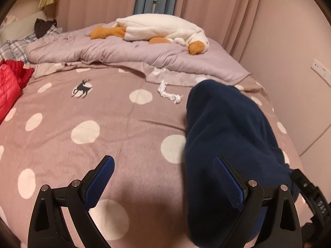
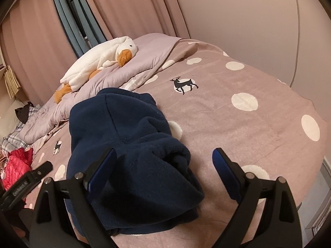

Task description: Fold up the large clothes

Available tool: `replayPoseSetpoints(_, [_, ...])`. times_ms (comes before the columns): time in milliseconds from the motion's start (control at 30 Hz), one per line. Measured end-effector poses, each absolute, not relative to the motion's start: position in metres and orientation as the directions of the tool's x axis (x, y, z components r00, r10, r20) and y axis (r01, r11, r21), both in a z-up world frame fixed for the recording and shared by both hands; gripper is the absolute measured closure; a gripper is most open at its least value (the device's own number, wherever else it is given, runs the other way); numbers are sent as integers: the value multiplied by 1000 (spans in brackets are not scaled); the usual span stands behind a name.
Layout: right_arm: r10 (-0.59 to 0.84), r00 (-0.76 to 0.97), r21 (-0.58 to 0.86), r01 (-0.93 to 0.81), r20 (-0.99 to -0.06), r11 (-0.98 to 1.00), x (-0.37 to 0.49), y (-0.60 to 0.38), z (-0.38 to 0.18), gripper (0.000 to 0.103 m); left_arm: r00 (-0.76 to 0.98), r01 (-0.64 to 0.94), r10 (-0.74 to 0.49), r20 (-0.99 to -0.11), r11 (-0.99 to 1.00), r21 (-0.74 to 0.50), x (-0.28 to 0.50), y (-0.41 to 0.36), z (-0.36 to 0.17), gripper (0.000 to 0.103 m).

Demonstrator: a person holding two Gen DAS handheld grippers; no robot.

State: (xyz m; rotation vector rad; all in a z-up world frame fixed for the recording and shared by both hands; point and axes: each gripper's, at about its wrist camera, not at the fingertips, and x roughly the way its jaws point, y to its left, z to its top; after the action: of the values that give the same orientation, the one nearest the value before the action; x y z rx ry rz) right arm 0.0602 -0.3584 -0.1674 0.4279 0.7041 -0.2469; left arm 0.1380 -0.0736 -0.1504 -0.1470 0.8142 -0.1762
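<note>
On the spotty pink bed cover (image 1: 115, 128), between and past the jaws, lay a dark blue fleece top (image 2: 128, 144), folded into a thick bundle. Its near end was cut off at the bottom of both views, so I could not see where it stopped. Its sleeves and neck were tucked away and hard to make out. The bundle was long, and it ran away from the jaws toward the lilac quilt (image 1: 128, 51), where a white toy goose (image 1: 165, 29) lay.

The left gripper (image 1: 163, 184) had its jaws wide apart, with its right jaw over the fleece edge and nothing held. The right gripper (image 2: 163, 175) was wide apart too, its left jaw over the fleece. A red jacket (image 1: 10, 88) was partly cut off, far left of the jaws.
</note>
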Motion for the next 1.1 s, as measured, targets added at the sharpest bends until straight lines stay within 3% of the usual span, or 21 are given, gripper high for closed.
replayPoseSetpoints(200, [-24, 730, 363, 368, -683, 856, 59, -371, -184, 7, 637, 116, -242, -732, 969, -220, 147, -79, -165, 7])
replayPoseSetpoints(400, [-13, 715, 360, 368, -699, 857, 59, -384, -198, 1, 601, 100, -333, -727, 933, -346, 167, -80, -179, 5])
replayPoseSetpoints(633, [139, 724, 529, 345, -676, 775, 59, -399, -229, 1, 542, 132, -466, -699, 869, -477, 191, -75, -193, 3])
replayPoseSetpoints(833, [360, 753, 767, 287, -551, 573, 61, -410, -267, 0, 433, 158, -597, -676, 788, -595, 203, -65, -202, 3])
replayPoseSetpoints(967, [386, 746, 774, 266, -543, 575, 65, -402, -263, 0, 368, 192, -678, -637, 725, -661, 204, -65, -203, 3])
replayPoseSetpoints(1100, [476, 731, 833, 232, -490, 502, 72, -393, -266, 0, 342, 298, -700, -627, 713, -634, 194, -82, -192, 3])
